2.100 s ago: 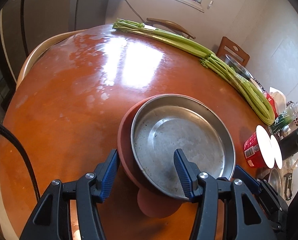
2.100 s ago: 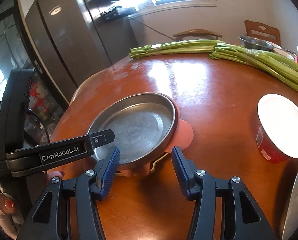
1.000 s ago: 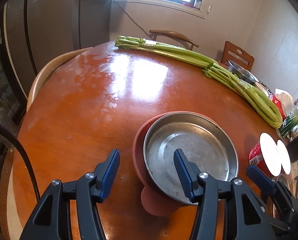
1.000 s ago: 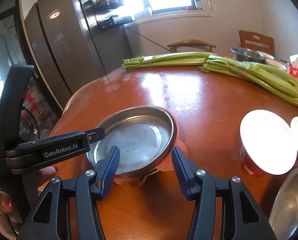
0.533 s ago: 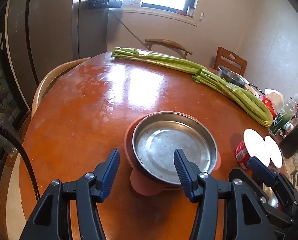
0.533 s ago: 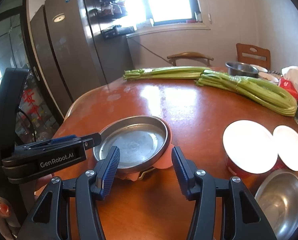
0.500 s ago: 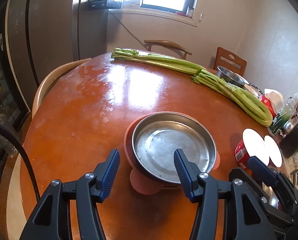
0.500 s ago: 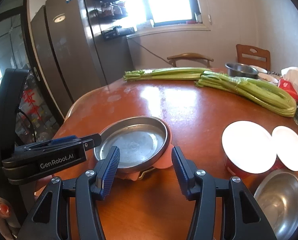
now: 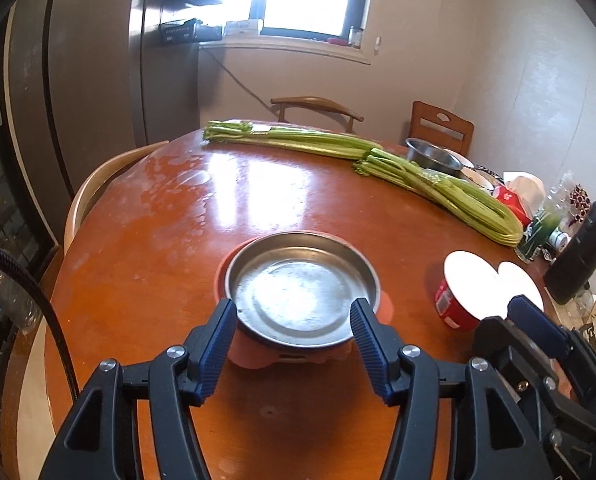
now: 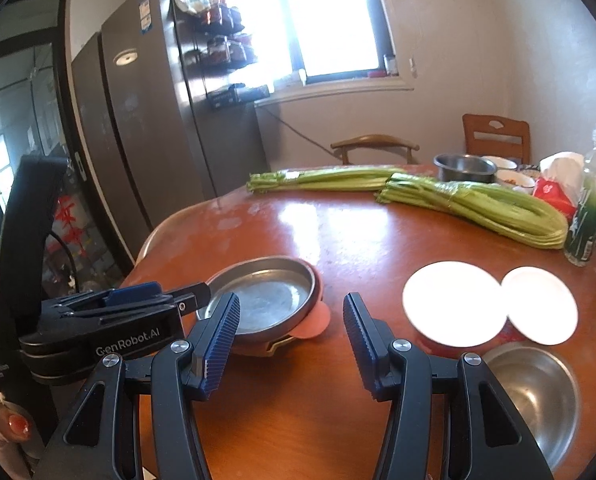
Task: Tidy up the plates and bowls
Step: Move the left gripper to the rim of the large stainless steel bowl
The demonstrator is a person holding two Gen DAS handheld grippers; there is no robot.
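A round steel plate (image 9: 302, 288) (image 10: 264, 296) rests on a pink lobed plate (image 9: 220, 276) (image 10: 318, 320) in the middle of the orange-brown round table (image 9: 158, 240). My left gripper (image 9: 294, 312) hangs back from it and above the table. Its jaws are opening with nothing between the pads; the plate only shows beyond them. My right gripper (image 10: 290, 308) is open and empty, held near the table's front edge to the right of the stacked plates. A steel bowl (image 10: 534, 396) sits at the near right, below the right gripper's finger.
Two red cups with white lids (image 10: 454, 304) (image 9: 474, 284) stand right of the plates. Two celery bunches (image 9: 438, 184) lie across the far side, beside another steel bowl (image 9: 432, 156). A green bottle (image 10: 586, 216), a black flask (image 9: 586, 248), chairs and a fridge surround the table.
Both grippers have drawn back and risen from the stacked plates, which now look smaller and farther. The left jaws stand slightly wider. The plates have not moved.
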